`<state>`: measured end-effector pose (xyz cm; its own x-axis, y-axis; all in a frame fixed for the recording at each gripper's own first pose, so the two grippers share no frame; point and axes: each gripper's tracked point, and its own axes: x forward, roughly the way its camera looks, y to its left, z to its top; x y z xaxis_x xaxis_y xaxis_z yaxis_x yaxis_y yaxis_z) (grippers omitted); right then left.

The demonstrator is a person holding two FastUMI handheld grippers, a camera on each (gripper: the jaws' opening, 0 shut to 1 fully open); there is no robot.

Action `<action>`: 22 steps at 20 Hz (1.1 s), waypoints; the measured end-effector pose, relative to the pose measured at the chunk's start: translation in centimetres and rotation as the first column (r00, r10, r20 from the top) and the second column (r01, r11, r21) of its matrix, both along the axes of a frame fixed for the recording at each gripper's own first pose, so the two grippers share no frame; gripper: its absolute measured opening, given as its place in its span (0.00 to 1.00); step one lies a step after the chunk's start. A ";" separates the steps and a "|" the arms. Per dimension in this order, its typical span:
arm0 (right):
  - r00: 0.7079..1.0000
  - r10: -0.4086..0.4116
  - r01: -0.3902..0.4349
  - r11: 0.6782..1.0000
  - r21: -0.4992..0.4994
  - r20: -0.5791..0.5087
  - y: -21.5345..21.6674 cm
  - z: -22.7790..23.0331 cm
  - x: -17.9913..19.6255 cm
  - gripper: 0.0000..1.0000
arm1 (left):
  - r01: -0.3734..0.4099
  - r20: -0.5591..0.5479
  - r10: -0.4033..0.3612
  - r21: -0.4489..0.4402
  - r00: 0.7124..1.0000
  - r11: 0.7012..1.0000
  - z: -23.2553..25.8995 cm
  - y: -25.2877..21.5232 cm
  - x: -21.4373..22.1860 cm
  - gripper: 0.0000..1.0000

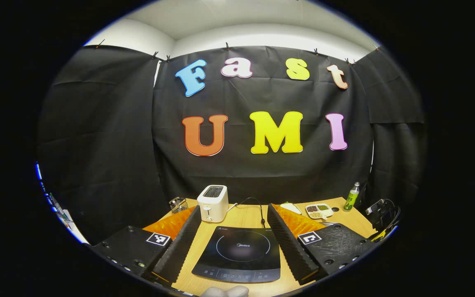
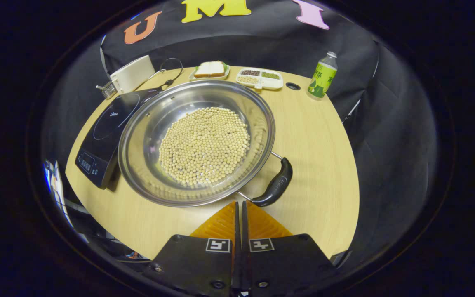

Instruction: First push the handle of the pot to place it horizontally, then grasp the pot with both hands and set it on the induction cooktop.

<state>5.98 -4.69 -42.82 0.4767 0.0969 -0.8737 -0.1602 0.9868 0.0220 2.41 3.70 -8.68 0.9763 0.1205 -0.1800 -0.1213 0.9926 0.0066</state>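
A wide steel pot (image 2: 138,165) holding many pale beans stands on the wooden table in the right gripper view, its left rim overlapping the black induction cooktop (image 2: 105,132). Its black handle (image 2: 276,183) sticks out at the lower right. My right gripper (image 2: 238,204) is shut with nothing between its fingers, its tips just short of the pot's near rim, left of the handle. In the left gripper view my left gripper (image 1: 233,208) stands open above the table, and the cooktop (image 1: 241,251) lies between its fingers.
A white toaster (image 1: 212,203) stands behind the cooktop with its cord. At the back of the table (image 2: 324,156) are a divided dish of grains (image 2: 260,78), a plate with bread (image 2: 209,70) and a green bottle (image 2: 322,76). A small wire holder (image 1: 178,204) sits beside the toaster.
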 end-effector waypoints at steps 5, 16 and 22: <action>1.000 0.026 -0.026 0.999 -0.027 -0.003 -1.6 -0.1 1.7 0.04 | -0.008 -0.011 0.008 0.001 1.000 1.000 -0.2 -0.5 0.0 0.97; 0.989 0.149 -0.146 0.979 -0.139 0.012 -4.3 0.3 5.9 0.00 | -0.034 -0.035 0.034 0.014 0.999 0.999 -1.2 -1.3 0.2 0.97; 0.983 0.180 -0.175 0.974 -0.145 0.022 -4.9 0.3 7.4 0.01 | -0.040 -0.046 0.041 0.011 0.998 0.999 -1.6 -2.5 0.6 0.96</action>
<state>13.38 -9.57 -42.53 0.4933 0.0585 -0.8679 -0.3309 0.9354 -0.1250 2.98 1.17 -10.24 0.9613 0.1620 -0.2230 -0.1609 0.9867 0.0235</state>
